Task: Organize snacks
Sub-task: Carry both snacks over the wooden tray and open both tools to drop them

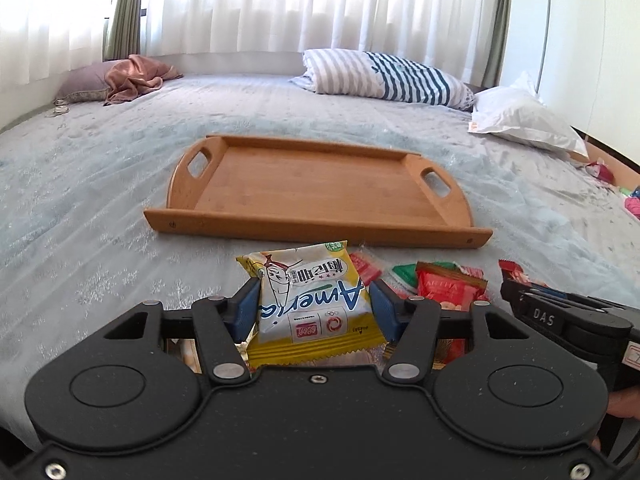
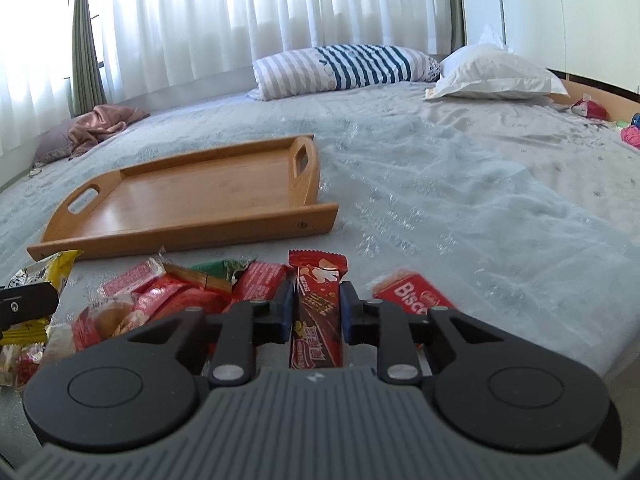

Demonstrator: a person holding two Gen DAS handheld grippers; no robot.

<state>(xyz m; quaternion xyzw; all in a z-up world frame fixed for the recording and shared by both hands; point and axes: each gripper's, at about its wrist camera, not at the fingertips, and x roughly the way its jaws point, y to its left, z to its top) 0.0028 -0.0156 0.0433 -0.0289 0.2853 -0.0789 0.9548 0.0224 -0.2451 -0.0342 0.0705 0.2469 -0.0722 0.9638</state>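
Clamped between the left gripper point(image 1: 314, 304) pads, a yellow snack packet point(image 1: 312, 308) fills lower centre; the right gripper point(image 2: 316, 312) pinches a red chocolate-stick box point(image 2: 317, 312). Wooden tray point(image 1: 316, 229) lies mid-frame beyond.

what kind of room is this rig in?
Looks like a home bedroom: a bed with a striped pillow, sheer curtains over the window behind. The wooden tray sits on the bedspread.

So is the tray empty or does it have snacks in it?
Empty. The tray shows only bare wood inside in both views; the snacks lie on the bed in front of it.
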